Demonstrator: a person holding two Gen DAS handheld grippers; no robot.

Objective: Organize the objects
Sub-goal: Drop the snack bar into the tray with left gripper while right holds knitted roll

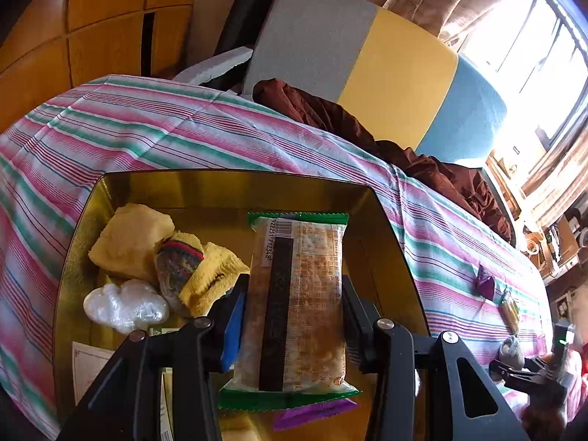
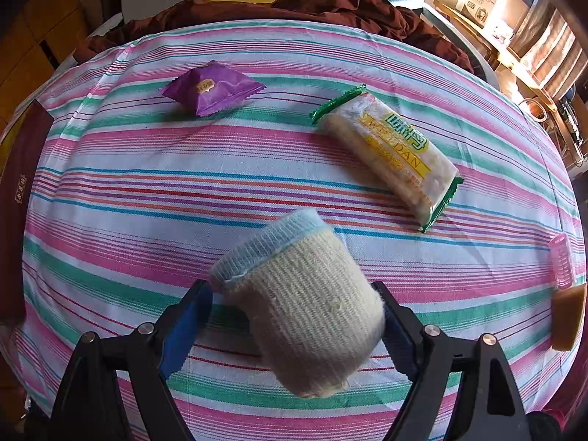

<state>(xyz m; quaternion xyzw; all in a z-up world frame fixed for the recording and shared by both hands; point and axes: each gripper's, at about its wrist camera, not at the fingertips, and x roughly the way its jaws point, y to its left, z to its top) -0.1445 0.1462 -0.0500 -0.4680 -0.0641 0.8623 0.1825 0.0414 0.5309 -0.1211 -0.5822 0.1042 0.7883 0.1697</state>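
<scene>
Two grippers, left gripper (image 1: 294, 316) fingers clamped on green-edged snack pack (image 1: 297, 305), barcode side up, above gold tin (image 1: 235, 191), right gripper (image 2: 294, 321) fingers wide around cream rolled sock (image 2: 301, 312) on striped bench (image 2: 147, 191), nearby snack pack reading "WEIDAN" (image 2: 389, 158), purple sachet (image 2: 211, 88)

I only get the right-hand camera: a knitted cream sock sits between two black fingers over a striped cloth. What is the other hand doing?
Observer: The left gripper is shut on a snack packet with green ends, held above a gold tin.
Operator: Is that tin empty?
Observer: No. Yellow socks and a crumpled clear plastic wad lie inside.
Operator: Any sweets in there, like the purple one I see?
Observer: A purple wrapper pokes out below the held packet.
Operator: Can you see my gripper from there?
Observer: Yes, the right gripper shows at the picture's right edge.
</scene>
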